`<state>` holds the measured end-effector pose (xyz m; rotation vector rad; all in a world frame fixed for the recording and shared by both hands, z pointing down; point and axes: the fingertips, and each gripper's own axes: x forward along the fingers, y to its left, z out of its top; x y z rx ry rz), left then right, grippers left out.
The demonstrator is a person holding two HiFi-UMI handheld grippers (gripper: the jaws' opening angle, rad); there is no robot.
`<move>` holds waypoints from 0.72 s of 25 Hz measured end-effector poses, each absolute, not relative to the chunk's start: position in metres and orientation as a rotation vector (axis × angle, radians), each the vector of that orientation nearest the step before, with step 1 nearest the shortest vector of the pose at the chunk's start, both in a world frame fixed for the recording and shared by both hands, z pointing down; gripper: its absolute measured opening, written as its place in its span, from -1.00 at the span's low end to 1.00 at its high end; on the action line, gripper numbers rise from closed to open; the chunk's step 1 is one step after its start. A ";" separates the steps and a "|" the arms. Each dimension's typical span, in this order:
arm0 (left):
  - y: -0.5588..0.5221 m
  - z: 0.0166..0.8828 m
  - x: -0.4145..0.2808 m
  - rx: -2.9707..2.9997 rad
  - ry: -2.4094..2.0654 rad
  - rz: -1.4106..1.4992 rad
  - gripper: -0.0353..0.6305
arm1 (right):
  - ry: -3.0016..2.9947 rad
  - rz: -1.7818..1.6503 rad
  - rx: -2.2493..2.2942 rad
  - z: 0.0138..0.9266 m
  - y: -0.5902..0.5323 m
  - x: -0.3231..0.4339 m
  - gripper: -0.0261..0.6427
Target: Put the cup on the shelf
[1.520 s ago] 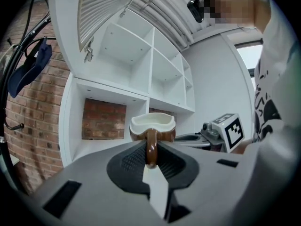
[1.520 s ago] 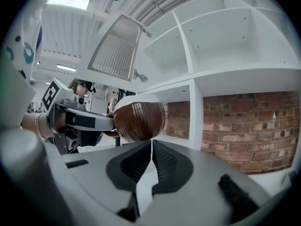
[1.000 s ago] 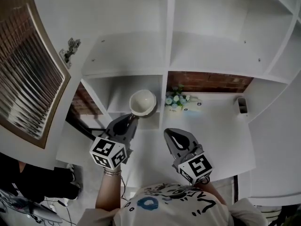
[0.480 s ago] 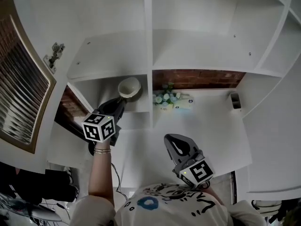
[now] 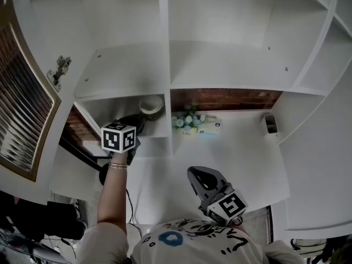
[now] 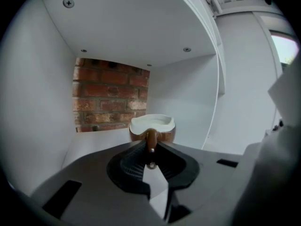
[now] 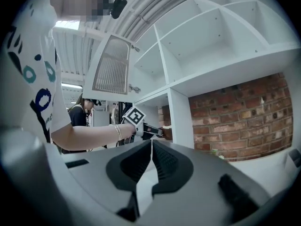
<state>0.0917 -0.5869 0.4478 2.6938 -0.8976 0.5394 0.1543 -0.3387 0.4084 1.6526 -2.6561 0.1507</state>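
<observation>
The cup is brown outside and white inside. My left gripper is shut on its handle and holds it upright inside the lower-left shelf compartment, in front of the brick back wall. Whether its base touches the shelf floor I cannot tell. In the head view the cup sits just past the left gripper, under the compartment's top board. My right gripper hangs low over the white counter, shut with nothing in it. From the right gripper view the cup shows beside the shelf divider.
A white upright divider bounds the compartment on the right. Beyond it stand a small flower plant, a white box and a small holder. An open cabinet door with ribbed glass hangs at the left. Another person stands in the background.
My left gripper has carried the cup forward and into the lower-left shelf compartment. The right gripper has stayed shut and low, near my body.
</observation>
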 end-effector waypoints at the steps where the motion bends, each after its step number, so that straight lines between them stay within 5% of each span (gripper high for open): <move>1: -0.588 0.450 0.094 2.688 -0.897 0.549 -0.73 | -2.666 0.160 1.646 0.409 -0.339 0.153 -0.84; 18: -0.635 0.457 0.110 2.635 -0.941 0.602 -0.73 | -2.656 0.239 1.634 0.417 -0.328 0.163 -0.84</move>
